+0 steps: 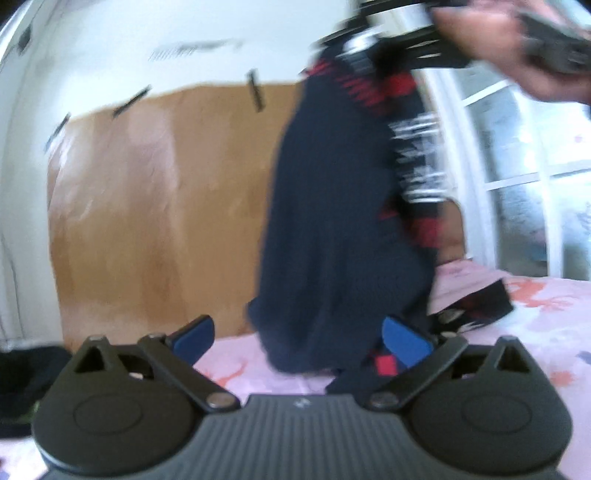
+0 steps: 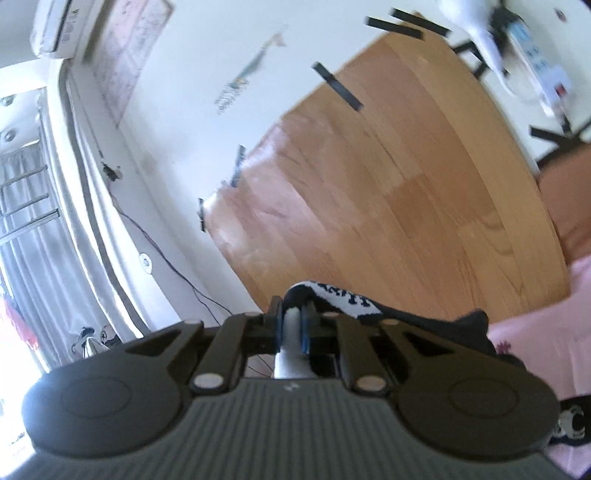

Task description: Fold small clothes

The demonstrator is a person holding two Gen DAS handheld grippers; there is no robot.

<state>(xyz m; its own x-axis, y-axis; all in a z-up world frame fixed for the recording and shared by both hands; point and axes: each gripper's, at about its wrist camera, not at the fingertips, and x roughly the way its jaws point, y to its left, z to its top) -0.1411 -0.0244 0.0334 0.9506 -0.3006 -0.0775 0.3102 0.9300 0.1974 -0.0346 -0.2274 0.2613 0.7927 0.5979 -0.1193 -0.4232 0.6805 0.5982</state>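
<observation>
A small dark navy knit garment [image 1: 332,229] with red and white patterned bands hangs down in the left wrist view. Its lower end rests on the pink floral bedsheet [image 1: 546,332]. My right gripper [image 1: 402,33] holds its top edge at the upper right of that view. My left gripper [image 1: 299,336] is open, its blue pads either side of the garment's lower end, not closed on it. In the right wrist view my right gripper [image 2: 293,325] is shut on the garment's white-lettered edge [image 2: 343,299].
A wooden headboard [image 1: 155,206] stands against the white wall behind the bed. A window [image 1: 517,166] is at the right. Dark clothing [image 1: 26,376] lies at the left edge. Another dark folded piece [image 1: 476,302] lies on the sheet.
</observation>
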